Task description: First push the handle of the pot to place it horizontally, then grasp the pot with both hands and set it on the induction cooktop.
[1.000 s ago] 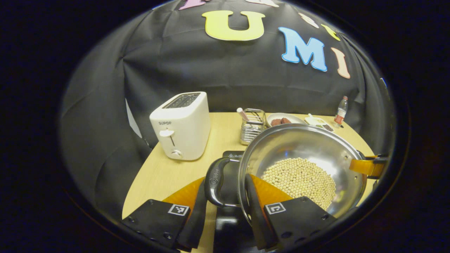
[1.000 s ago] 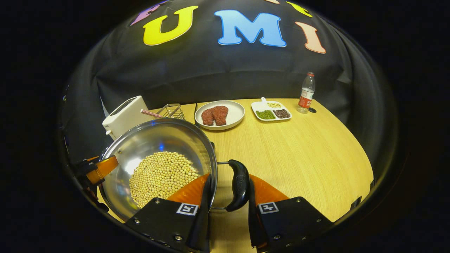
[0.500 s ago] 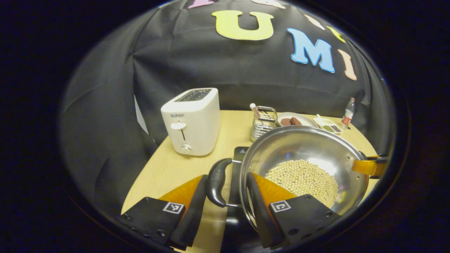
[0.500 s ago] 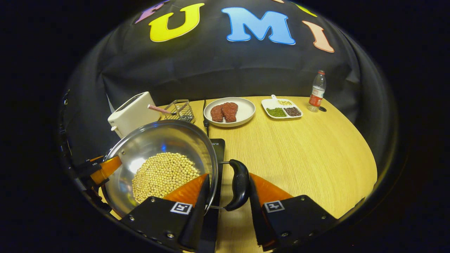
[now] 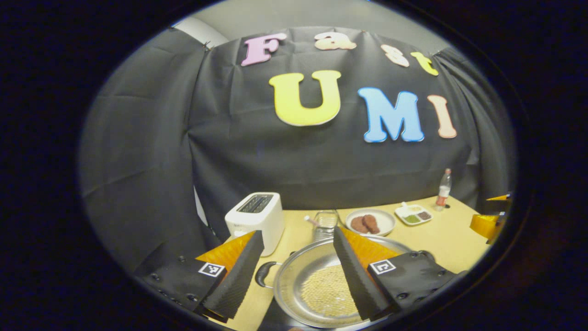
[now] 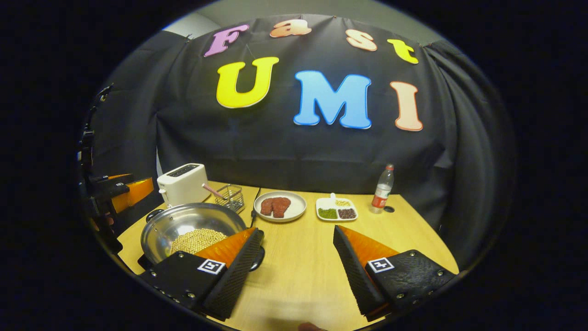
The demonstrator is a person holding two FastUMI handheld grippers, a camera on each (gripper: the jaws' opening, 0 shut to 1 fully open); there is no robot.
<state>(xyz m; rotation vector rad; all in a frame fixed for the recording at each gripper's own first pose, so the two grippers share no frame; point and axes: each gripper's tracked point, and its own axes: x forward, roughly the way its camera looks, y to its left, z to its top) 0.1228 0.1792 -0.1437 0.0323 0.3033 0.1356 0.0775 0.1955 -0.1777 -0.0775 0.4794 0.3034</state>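
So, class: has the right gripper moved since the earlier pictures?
Yes. The right gripper has opened, let go of the pot handle and drawn back and up; the plate of meat now looks smaller and farther off.

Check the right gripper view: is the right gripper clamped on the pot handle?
No. The right gripper stands open above the bare table, with the pot off beside its left finger.

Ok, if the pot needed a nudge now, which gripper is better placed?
Left. Its open gripper hangs right over the pot, while the right gripper, also open, faces bare table beside it.
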